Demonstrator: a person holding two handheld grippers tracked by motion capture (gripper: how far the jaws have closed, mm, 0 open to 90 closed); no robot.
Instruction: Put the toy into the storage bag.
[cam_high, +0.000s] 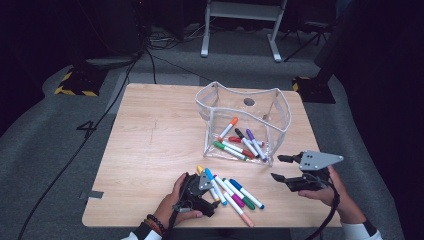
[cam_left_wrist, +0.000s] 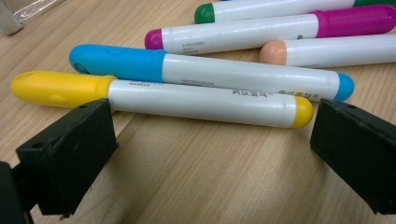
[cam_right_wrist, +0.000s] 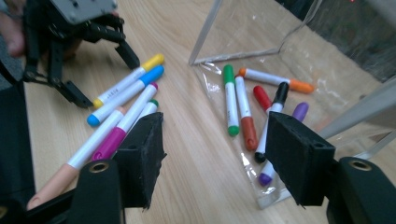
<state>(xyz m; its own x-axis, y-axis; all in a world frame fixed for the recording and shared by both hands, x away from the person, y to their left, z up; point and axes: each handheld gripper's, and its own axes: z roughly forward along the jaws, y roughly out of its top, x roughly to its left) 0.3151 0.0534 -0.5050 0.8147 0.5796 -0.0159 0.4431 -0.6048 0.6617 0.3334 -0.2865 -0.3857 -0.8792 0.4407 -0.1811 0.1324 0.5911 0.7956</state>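
On the wooden table (cam_high: 150, 150) stands a clear plastic pouch (cam_high: 245, 102), open at the top, towards the far right side. Inside it lie six markers, among them a green one (cam_right_wrist: 229, 95), a red one (cam_right_wrist: 246, 116), an orange one (cam_right_wrist: 275, 79), a black one (cam_right_wrist: 273, 116) and a purple one (cam_right_wrist: 285, 140).

Near the front edge, just in front of the pouch, a loose cluster of markers lies on the bare wood. The yellow marker (cam_left_wrist: 187, 100) is nearest the left tongs (cam_high: 199, 184), with the blue marker (cam_left_wrist: 210, 72) touching it alongside. Beyond these lie a magenta marker (cam_left_wrist: 271, 30), a peach marker (cam_left_wrist: 327, 50) and a green-ended marker (cam_left_wrist: 261, 8).

The left tongs, held low over the left end of the cluster, are spread wide; the yellow marker lies just beyond the tips of the two jaws, and neither jaw touches it.

The right tongs (cam_high: 281, 167), held to the right of the cluster and near the pouch's front corner, are also parted, with nothing between the jaws.
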